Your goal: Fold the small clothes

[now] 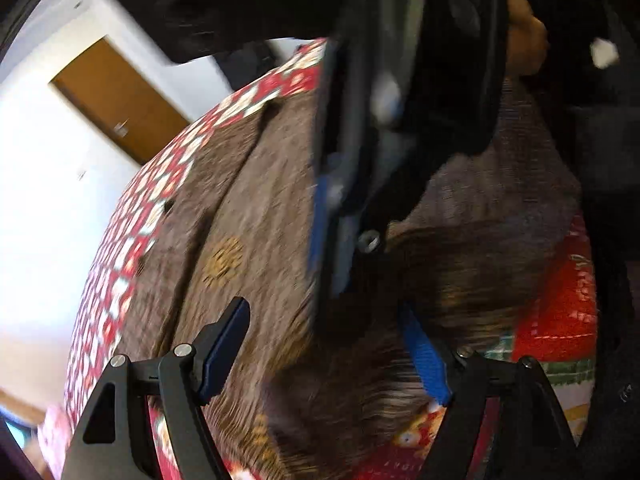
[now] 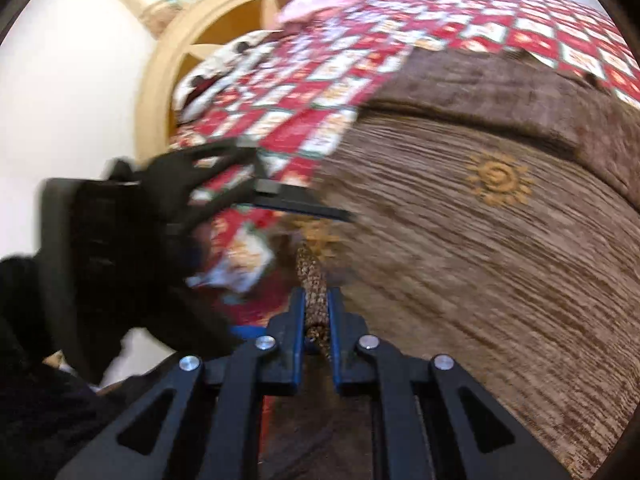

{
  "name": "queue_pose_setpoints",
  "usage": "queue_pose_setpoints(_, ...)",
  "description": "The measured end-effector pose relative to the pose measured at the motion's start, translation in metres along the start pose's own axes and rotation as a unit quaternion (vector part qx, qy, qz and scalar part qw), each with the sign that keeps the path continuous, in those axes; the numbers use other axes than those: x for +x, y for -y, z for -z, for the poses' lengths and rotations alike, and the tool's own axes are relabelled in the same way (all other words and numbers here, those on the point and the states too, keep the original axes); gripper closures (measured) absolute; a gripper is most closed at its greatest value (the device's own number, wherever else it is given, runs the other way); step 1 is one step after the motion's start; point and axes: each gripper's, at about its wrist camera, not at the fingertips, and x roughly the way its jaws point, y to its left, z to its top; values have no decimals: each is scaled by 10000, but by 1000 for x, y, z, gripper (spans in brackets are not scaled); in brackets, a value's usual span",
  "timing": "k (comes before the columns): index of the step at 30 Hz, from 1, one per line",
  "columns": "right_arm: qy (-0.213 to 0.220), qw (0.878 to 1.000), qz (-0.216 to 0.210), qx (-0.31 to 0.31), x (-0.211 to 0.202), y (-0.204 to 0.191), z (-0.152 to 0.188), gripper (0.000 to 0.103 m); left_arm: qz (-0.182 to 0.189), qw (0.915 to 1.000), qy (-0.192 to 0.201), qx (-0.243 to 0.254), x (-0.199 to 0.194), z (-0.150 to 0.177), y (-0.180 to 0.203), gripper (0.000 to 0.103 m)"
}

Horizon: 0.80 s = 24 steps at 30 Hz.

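A brown ribbed cloth [image 2: 460, 248] with an orange sun motif [image 2: 500, 180] lies spread on a red-and-white patchwork quilt [image 2: 320, 80]. My right gripper [image 2: 316, 300] is shut on a bunched, speckled edge of the cloth [image 2: 314, 280]. My left gripper [image 1: 324, 332] is open, its fingers wide apart just above the same brown cloth [image 1: 260, 208]. The right gripper's black body [image 1: 400, 100] crosses the left wrist view. The left gripper [image 2: 280, 196] shows at the left of the right wrist view, blurred.
The quilt [image 1: 120, 280] covers a bed. A pink cloth [image 2: 320, 0] lies at the bed's far edge. A rounded wooden frame [image 2: 180, 48] stands beyond it. A white wall and a wooden door [image 1: 116, 100] lie behind the bed.
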Motion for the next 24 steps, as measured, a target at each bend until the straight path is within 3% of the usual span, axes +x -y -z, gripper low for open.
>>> queue_pose_setpoints(2,-10,9998,-191,-97,2,-12,-4,89,154,9998,15,93,-2,-1,4,32)
queue_pose_setpoints(4,25,9992,-374,-150,3,-17,-4,89,322,9995,-10,-67,-2,-1,5,58)
queue_pose_setpoints(5,40,9989,-454,-138,4,-17,-5,89,383,9989,-25,-256,-2,-1,2,63)
queue_pose_setpoints(7,51,9986,-530,-56,6,-13,-5,89,525,9950,-71,-851,2,2,-8,88)
queue_pose_setpoints(11,323,9972,-592,309,-2,3,-8,85,592,9844,-3,-1659,4,9,-23,92)
queue_pose_setpoints(13,626,9942,-551,675,-12,16,-13,82,552,9740,138,-2192,5,9,-34,93)
queue_pose_setpoints(17,1530,9754,-309,1557,-51,53,-14,54,533,9437,373,-3243,7,15,-62,94)
queue_pose_setpoints(19,1939,9643,-55,1804,-75,66,-9,53,378,9285,387,-3674,9,19,-79,95)
queue_pose_setpoints(21,2178,9562,144,1950,-95,72,-3,53,189,9064,347,-4205,11,27,-95,95)
queue_pose_setpoints(23,2449,9467,370,2058,-116,76,7,53,-4,8680,235,-4959,20,49,-123,95)
queue_pose_setpoints(24,2551,9430,466,2083,-124,76,11,53,-124,8407,181,-5411,24,66,-137,95)
